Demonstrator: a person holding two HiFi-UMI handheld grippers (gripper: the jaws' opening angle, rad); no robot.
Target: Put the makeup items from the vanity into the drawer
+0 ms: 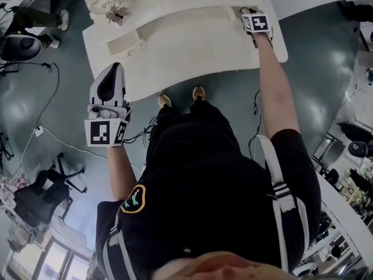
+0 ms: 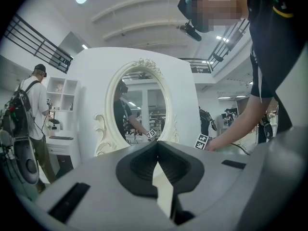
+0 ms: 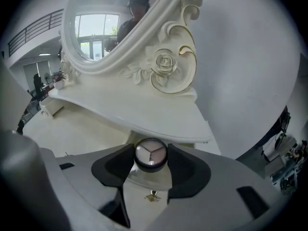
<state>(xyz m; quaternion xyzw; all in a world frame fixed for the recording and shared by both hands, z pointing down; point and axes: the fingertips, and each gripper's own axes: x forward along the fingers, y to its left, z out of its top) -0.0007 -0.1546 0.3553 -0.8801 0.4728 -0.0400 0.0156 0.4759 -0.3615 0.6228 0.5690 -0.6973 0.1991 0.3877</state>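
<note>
Two grippers are seen, one in each of the person's hands. The left gripper (image 1: 113, 74) is held level over the grey floor, apart from the front edge of the one white vanity (image 1: 192, 51). Its jaws are closed tip to tip, and nothing is held between them.

The right gripper (image 3: 150, 158) is tilted downward at the right end of the vanity top, below the carved frame of the one oval mirror (image 2: 139, 105). Its jaws are set narrow and are clamped on one small bottle (image 3: 152, 174). The two dark pads are pressed against opposite sides of its round, dark-rimmed cap, on which three thin lines meeting at the middle are seen. One small gold emblem is seen on the pale body below the cap. Whether the bottle is lifted off the vanity top or touching it cannot be told.

Two shoes (image 1: 165, 101) are seen at the vanity's front edge. One other person (image 2: 33, 109) with a backpack is seen standing beside the vanity.
</note>
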